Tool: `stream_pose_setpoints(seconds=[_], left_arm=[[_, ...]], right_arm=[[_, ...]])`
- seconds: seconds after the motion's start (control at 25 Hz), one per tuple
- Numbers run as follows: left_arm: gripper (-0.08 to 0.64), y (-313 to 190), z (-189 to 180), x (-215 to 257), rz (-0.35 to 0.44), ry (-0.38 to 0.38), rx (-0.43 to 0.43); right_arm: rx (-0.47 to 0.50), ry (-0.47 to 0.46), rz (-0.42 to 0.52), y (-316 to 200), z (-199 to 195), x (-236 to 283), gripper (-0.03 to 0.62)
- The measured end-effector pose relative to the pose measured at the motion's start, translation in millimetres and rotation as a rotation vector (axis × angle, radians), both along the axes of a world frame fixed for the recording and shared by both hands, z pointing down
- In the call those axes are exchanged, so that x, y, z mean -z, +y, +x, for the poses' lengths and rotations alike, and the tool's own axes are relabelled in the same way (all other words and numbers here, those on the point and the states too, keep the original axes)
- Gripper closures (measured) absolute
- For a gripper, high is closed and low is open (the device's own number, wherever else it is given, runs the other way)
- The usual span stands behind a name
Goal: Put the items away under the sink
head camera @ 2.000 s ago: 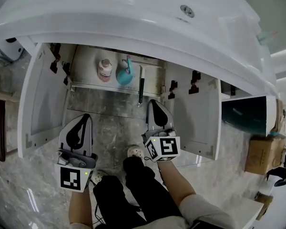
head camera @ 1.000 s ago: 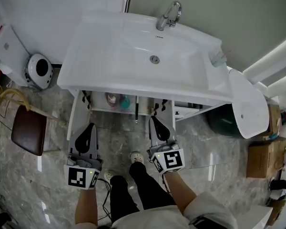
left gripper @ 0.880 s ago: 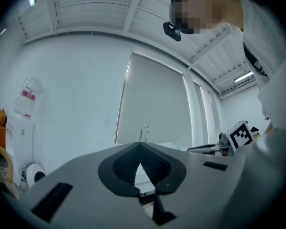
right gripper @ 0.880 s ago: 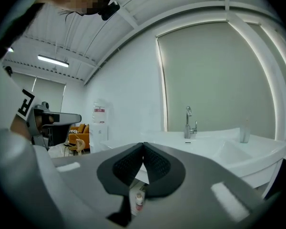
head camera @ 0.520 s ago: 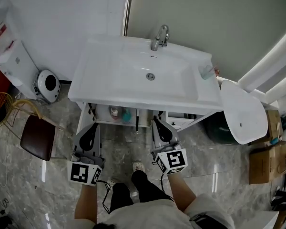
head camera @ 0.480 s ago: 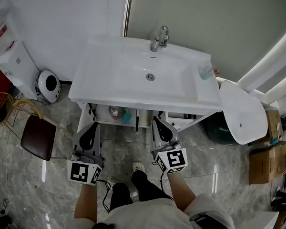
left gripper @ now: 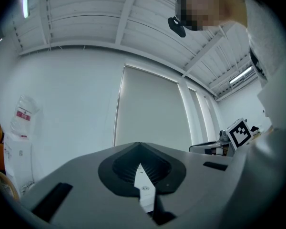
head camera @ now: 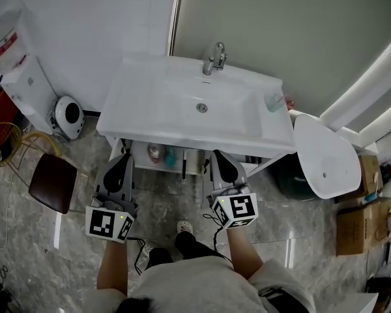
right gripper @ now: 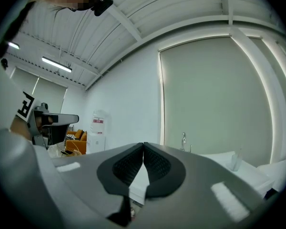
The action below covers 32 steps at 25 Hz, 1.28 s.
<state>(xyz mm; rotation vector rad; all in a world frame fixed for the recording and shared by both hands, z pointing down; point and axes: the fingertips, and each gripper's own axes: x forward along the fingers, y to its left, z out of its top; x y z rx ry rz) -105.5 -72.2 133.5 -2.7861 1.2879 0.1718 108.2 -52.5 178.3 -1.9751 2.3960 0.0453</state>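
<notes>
left gripper: grey moulded plastic shell, smooth and rounded, w/ black teardrop-shaped pads, ribbed on the inner faces. white cube w/ black square markers sits at its rear end. right gripper: same grey shell and black ribbed pads, w/ its own white marker cube. thin black cable hangs below the right cube. person wears a light grey short-sleeved top, dark trousers and a white shoe.
</notes>
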Motion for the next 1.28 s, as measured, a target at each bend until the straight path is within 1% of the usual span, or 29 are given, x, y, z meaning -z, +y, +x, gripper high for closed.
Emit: stream_pose_setpoints(seconds=[0.28,0.6,0.76,1.0,1.28], left_arm=[[0.561,1.8,-3.1,17.1,0.018,0.035,0.015],[0.561,-1.3,-0.7,22.4,0.021,0.061,0.02],[0.561,-3.0,3.2,22.6,0.018,0.058,0.008],[0.561,-1.6,10.3,26.3,0.036,0.065,-0.024],[0.561,-2.0,14.3,27.0,0.034,0.058,-0.038]], right_arm=[[-0.02,-0.007,0.029,1.6,8.4,24.1,0.581],[-0.048,0.003,0.051,4.0,19.1,37.7,0.581],[-0.059,0.003,0.051,4.1,23.2,40.3,0.581],[-0.07,-0.006,0.056,5.6,28.0,41.6,0.581],[-0.074,-0.01,0.055,5.7,28.0,41.5,0.581]])
